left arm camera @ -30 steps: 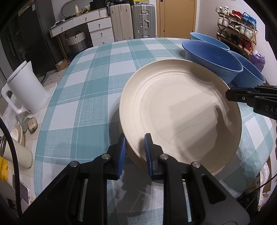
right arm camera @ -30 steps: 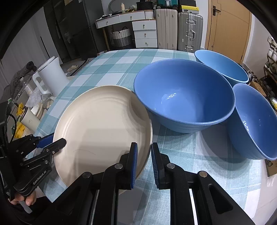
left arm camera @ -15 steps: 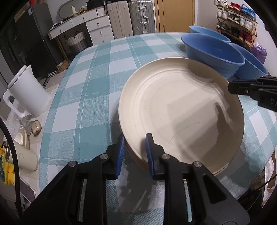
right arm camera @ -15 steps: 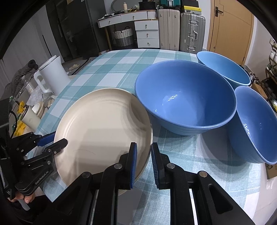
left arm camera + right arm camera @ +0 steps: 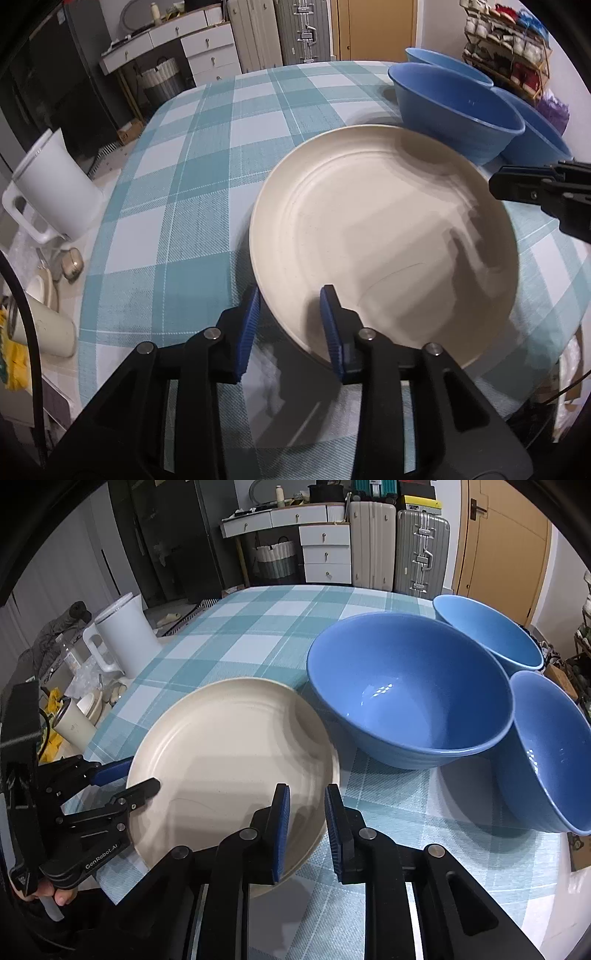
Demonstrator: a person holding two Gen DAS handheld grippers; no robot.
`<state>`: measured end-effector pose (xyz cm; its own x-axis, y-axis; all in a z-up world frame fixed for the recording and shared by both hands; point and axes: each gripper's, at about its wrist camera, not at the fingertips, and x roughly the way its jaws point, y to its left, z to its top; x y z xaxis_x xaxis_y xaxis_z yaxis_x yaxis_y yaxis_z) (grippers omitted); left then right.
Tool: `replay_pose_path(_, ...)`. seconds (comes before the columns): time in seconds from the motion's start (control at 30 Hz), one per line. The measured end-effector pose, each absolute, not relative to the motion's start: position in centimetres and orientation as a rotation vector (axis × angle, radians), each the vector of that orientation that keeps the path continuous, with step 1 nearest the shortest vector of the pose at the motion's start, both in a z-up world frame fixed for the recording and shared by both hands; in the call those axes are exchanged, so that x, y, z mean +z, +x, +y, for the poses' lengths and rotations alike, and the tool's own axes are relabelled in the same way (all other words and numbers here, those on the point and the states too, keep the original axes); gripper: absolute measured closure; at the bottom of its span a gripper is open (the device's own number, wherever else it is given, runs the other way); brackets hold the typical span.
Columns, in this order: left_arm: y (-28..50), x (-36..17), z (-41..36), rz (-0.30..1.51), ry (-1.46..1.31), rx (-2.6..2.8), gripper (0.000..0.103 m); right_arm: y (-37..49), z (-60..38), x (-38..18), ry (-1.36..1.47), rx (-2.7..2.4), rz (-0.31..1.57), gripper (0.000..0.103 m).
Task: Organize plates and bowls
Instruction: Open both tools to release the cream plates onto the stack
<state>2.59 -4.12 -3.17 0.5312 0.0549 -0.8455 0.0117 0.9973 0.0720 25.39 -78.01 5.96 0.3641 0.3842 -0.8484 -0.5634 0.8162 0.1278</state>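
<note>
Now your left gripper (image 5: pixel 290 325) and right gripper (image 5: pixel 306 823) are opening off the cream plate (image 5: pixel 232 760); 3 blue bowls (image 5: pixel 406 690) remain unstacked.

A white chest of drawers (image 5: pixel 327 555) stands ahead of the hand-held grippers; two suitcases (image 5: pixel 397 550) stand beside it; a wooden door (image 5: pixel 506 542) lies right.

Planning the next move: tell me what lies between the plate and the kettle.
Only bare checked cloth between plate and kettle, in the right wrist view.
</note>
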Motion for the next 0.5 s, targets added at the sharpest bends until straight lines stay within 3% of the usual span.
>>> replay_pose_path(0.1,2.2,-2.4,-4.0,0.997,0.041,0.013,0.053,25.1,-78.6,6.7,-0.172,0.63,1.012,0.063)
replay_pose_path(0.23,1.8,-0.5,-3.8,0.949,0.006,0.003,0.022,24.7,-79.3,8.0,-0.174,0.629,0.98,0.059)
replay_pose_path(0.33,1.7,1.0,-4.0,0.912,-0.021,-0.024,0.019,24.3,-80.1,9.6,-0.175,0.627,0.938,0.045)
replay_pose_path(0.4,2.0,2.2,-4.1,0.884,-0.043,-0.059,0.012,24.1,-80.8,10.6,-0.163,0.624,0.916,0.022)
replay_pose_path(0.47,2.4,3.3,-4.3,0.858,-0.053,-0.07,0.0,24.0,-81.4,11.7,-0.156,0.607,0.882,0.016)
replay_pose_path(0.5,2.5,3.9,-4.5,0.838,-0.06,-0.075,0.001,23.9,-81.8,12.3,-0.157,0.596,0.865,0.015)
